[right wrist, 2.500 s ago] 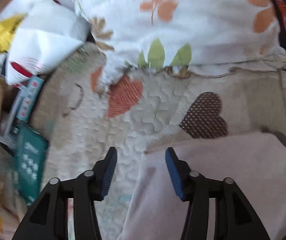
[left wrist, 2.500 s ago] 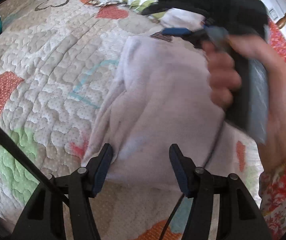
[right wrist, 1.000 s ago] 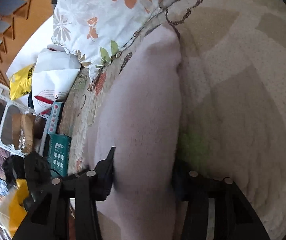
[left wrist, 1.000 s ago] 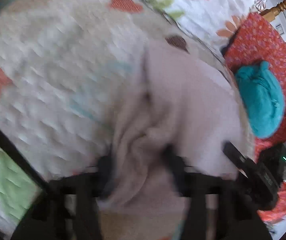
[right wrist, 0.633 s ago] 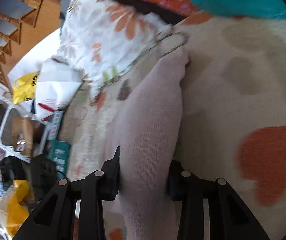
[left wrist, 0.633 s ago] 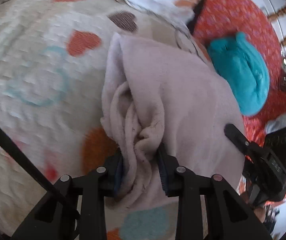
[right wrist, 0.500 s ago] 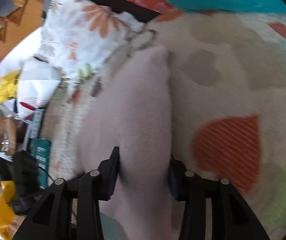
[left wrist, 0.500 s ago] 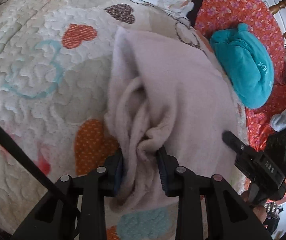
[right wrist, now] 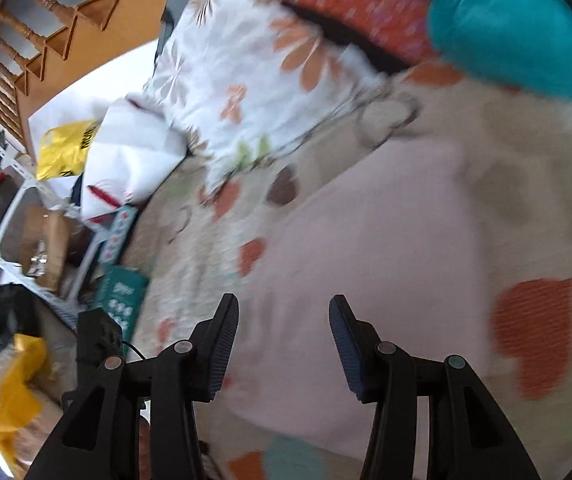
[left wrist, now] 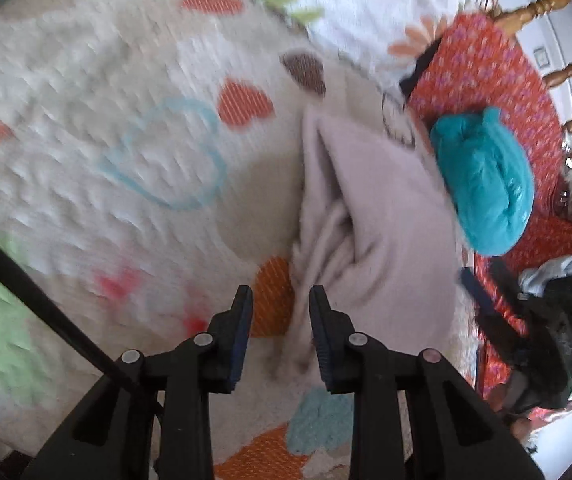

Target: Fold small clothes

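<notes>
A pale pink folded garment (left wrist: 369, 224) lies on the heart-patterned quilt (left wrist: 126, 168); its bunched edge faces my left gripper. The left gripper (left wrist: 280, 320) is open and empty, its fingers just short of the garment's near left corner. In the right wrist view the same garment (right wrist: 369, 260) lies flat on the quilt (right wrist: 525, 200). My right gripper (right wrist: 284, 340) is open and empty, hovering over the garment's near edge. The right gripper also shows in the left wrist view (left wrist: 517, 320) beside the garment.
A rolled teal garment (left wrist: 485, 180) lies on a red floral cloth (left wrist: 481, 72) beyond the pink one; it also shows at the top right of the right wrist view (right wrist: 505, 20). A white floral pillow (right wrist: 254, 68), bags and shelves (right wrist: 46, 240) lie off the bed's edge.
Both grippers have let go of the pink garment and opened. It now lies on the quilt closer to the teal garment, and both grippers have drawn back a little.
</notes>
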The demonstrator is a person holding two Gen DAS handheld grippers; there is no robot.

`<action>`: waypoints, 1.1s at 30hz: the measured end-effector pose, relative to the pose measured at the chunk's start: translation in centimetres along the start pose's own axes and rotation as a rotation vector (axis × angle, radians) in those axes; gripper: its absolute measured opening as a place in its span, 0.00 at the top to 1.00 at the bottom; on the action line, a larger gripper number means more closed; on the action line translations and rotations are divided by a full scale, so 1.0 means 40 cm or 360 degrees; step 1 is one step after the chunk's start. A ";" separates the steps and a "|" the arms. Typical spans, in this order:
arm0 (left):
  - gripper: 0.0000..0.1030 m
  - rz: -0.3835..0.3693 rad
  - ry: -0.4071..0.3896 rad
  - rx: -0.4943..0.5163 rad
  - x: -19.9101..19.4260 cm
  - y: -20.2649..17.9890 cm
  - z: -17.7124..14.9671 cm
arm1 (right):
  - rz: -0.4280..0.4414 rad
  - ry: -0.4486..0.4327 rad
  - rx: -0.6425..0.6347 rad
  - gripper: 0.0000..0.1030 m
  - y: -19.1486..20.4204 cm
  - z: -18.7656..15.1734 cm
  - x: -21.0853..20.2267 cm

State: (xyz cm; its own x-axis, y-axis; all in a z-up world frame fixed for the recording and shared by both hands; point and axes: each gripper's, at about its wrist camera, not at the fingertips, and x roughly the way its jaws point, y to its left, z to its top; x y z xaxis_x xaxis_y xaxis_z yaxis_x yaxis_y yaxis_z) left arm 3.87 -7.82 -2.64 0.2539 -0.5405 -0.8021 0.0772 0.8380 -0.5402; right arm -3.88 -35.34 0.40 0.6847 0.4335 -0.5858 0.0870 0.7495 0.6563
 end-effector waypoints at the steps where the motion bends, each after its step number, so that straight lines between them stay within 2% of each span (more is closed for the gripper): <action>1: 0.72 0.0027 -0.0050 0.0003 -0.021 0.007 0.007 | 0.0043 0.0038 0.0021 0.49 0.006 0.005 0.038; 4: 0.65 0.0107 -0.0163 -0.0028 -0.064 0.038 0.020 | 0.0130 0.0140 0.0105 0.49 0.011 0.009 0.151; 7: 0.64 0.0125 -0.0178 -0.0066 -0.069 0.058 0.030 | 0.0198 0.0308 0.0242 0.51 0.000 -0.036 0.278; 9: 0.64 0.0104 -0.0157 -0.0086 -0.065 0.064 0.032 | 0.0178 0.0342 0.0131 0.51 0.036 -0.067 0.301; 11: 0.64 0.0087 -0.0144 -0.0102 -0.063 0.066 0.033 | 0.0217 0.0453 0.0033 0.51 0.076 -0.106 0.315; 13: 0.63 0.0089 -0.0150 -0.0102 -0.063 0.061 0.033 | 0.0263 0.0667 -0.0002 0.51 0.097 -0.170 0.343; 16: 0.57 0.0090 -0.0171 -0.0094 -0.070 0.056 0.026 | 0.0171 0.0660 -0.0251 0.51 0.151 -0.218 0.307; 19: 0.55 0.0119 -0.0190 -0.0088 -0.075 0.057 0.025 | 0.0146 0.0558 -0.0375 0.51 0.184 -0.223 0.218; 22: 0.54 0.0118 -0.0190 -0.0112 -0.073 0.063 0.029 | 0.0054 0.0386 -0.0413 0.50 0.174 -0.197 0.147; 24: 0.53 0.0129 -0.0193 -0.0112 -0.069 0.062 0.029 | 0.0018 0.0342 -0.0354 0.45 0.139 -0.185 0.141; 26: 0.52 0.0148 -0.0193 -0.0096 -0.066 0.058 0.026 | -0.0038 0.0411 -0.0235 0.45 0.079 -0.207 0.169; 27: 0.52 0.0157 -0.0195 -0.0088 -0.066 0.055 0.024 | -0.0037 0.0450 -0.0194 0.45 0.060 -0.226 0.185; 29: 0.49 0.0186 -0.0208 -0.0053 -0.069 0.047 0.019 | 0.0025 0.0425 -0.0202 0.45 0.050 -0.282 0.161; 31: 0.44 0.0225 -0.0231 -0.0007 -0.073 0.035 0.015 | 0.0030 0.0586 -0.0208 0.45 0.047 -0.324 0.140; 33: 0.43 0.0259 -0.0262 0.0037 -0.080 0.021 0.011 | -0.0021 0.0519 -0.0257 0.45 0.042 -0.333 0.084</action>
State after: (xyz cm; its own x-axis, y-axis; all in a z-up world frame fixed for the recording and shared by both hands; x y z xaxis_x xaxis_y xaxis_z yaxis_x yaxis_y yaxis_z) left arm 3.55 -5.36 -0.44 0.4183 -0.3801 -0.8250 0.0438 0.9156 -0.3996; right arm -11.06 -25.96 -6.79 0.4154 0.5405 -0.7316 -0.0391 0.8142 0.5793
